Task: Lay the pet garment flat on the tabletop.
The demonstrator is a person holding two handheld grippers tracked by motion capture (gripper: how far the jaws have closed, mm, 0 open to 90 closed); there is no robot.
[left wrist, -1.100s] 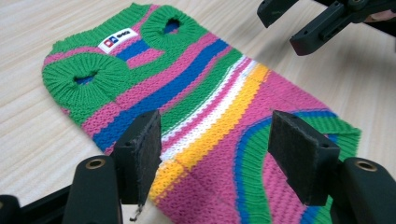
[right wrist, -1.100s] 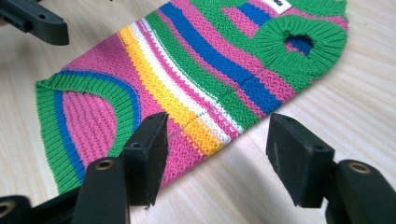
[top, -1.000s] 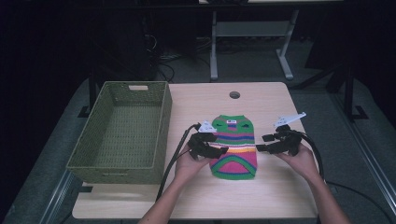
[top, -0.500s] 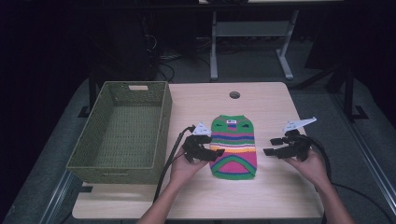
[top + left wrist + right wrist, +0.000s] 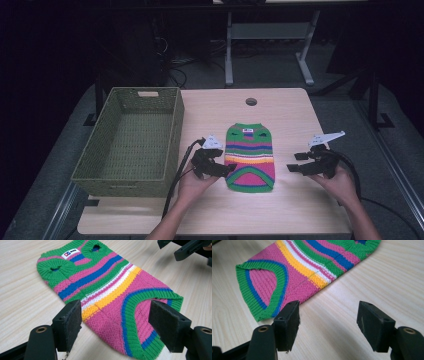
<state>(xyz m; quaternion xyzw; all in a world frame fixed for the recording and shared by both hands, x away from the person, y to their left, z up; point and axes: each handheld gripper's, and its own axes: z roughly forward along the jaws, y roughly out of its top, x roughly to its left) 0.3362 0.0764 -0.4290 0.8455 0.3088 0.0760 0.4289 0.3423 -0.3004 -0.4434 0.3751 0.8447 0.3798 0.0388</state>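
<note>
Both of my grippers stand with jaws spread and nothing between them. My left gripper (image 5: 226, 169) sits at the left edge of the small striped knitted sweater (image 5: 250, 157), a pet-sized garment in green, pink, blue, yellow and white wool; in the left gripper view my jaws straddle its pink lower part, one pad beside the yellow stripe, the other near the green ribbed hem, though I cannot tell whether they touch the knit. My right gripper (image 5: 293, 162) hangs above bare wood, apart from the sweater's right edge. A second ago it was just beside that edge, half a second ago it had drawn off, and now it is farther out toward the table's right edge, while my left gripper has stayed put. I judge that the spreading is done and the right side released. The sweater lies flat and straight at the middle of the light wooden table (image 5: 290, 107), neck and label toward the far edge, curved hem toward me. Beyond my left gripper, along the table's left edge, stands the olive-green woven rectangular basket (image 5: 82, 172), with nothing in it. Folding or lifting the sweater likely comes next, with the basket a probable destination.
</note>
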